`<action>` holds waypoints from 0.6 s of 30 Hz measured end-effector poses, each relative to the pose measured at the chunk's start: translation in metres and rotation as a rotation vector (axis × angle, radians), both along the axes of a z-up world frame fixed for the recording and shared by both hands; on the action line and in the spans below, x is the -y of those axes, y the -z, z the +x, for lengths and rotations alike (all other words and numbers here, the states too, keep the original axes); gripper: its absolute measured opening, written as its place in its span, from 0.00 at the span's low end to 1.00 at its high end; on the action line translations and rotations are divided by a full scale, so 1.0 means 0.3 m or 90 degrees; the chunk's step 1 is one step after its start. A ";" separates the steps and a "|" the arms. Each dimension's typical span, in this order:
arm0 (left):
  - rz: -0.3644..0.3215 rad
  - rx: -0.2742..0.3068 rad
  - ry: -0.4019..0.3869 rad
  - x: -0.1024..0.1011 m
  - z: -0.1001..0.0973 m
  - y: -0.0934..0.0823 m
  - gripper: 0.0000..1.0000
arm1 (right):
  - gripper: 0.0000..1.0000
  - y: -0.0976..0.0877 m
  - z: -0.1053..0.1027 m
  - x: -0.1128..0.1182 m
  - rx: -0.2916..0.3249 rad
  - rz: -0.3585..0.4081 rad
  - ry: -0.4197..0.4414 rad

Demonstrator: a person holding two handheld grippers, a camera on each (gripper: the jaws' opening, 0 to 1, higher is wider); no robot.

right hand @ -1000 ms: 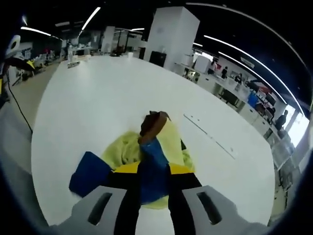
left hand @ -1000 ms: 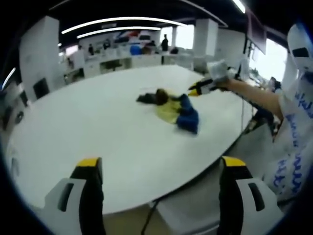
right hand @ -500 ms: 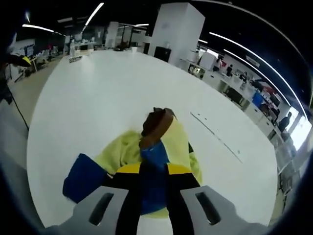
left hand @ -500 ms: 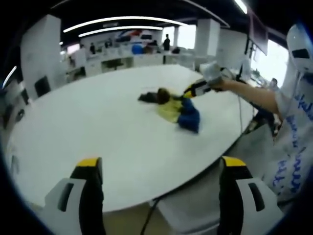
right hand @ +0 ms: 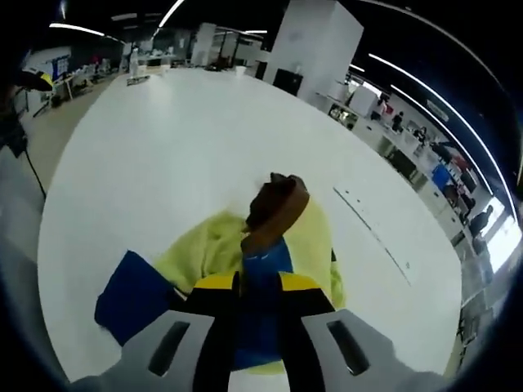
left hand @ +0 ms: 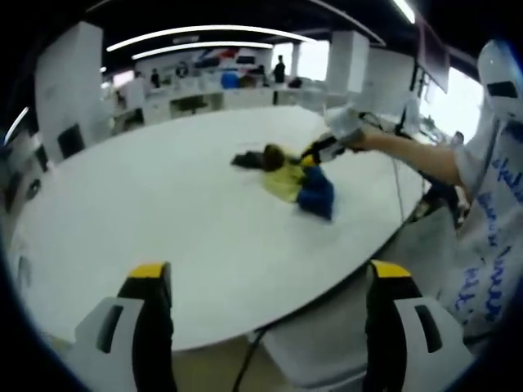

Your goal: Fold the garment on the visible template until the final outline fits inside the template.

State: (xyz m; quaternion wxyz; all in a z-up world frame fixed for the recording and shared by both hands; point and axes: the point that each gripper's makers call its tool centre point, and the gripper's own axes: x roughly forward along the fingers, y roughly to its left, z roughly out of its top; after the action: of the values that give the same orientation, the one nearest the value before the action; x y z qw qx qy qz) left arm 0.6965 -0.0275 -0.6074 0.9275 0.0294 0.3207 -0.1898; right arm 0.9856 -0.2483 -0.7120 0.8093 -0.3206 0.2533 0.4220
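- The big white oval desk carries the whole job; its top is bare apart from one small bundle of cloth toward the far side in the left gripper view. I cannot make out a drawn template outline on it; there is only a faint seam line on the surface beyond the cloth in the right gripper view.
- The person stands at the desk's right edge, one arm stretched out over it.
- The garment lies bunched near that right edge: a yellow body, blue parts and a brown collar. In the right gripper view the garment spreads out below the jaws, a blue flap off to the left resting on the desk.
- The right hand-held gripper is clamped on a blue-and-brown strip of the garment, jaws pinched tight around it. Compared with a second ago the brown end stands a little higher and the yellow cloth has opened out slightly, so I judge it is lifting the cloth to shake it flat. That is preparation only; no fold is made yet.
- The left hand-held gripper hangs back off the near edge with jaws wide apart, holding nothing, unchanged over the last second.
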 end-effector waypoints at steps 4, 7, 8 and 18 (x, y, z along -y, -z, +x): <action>-0.004 -0.003 -0.003 -0.001 -0.003 0.005 0.95 | 0.17 0.015 0.008 -0.017 -0.001 -0.004 -0.006; -0.013 -0.002 0.001 0.005 -0.006 0.003 0.94 | 0.17 0.031 0.016 -0.024 -0.007 -0.010 -0.011; -0.015 -0.001 -0.001 0.004 -0.006 0.003 0.94 | 0.16 0.030 0.019 -0.024 -0.006 -0.012 -0.011; -0.011 0.002 -0.003 -0.003 -0.004 -0.003 0.93 | 0.11 0.032 0.028 -0.030 -0.013 -0.007 -0.007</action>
State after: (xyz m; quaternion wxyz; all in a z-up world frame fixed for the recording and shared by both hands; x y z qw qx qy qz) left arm 0.6952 -0.0266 -0.6064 0.9287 0.0205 0.3178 -0.1902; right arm 0.9940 -0.2394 -0.7215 0.8026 -0.3219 0.2618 0.4286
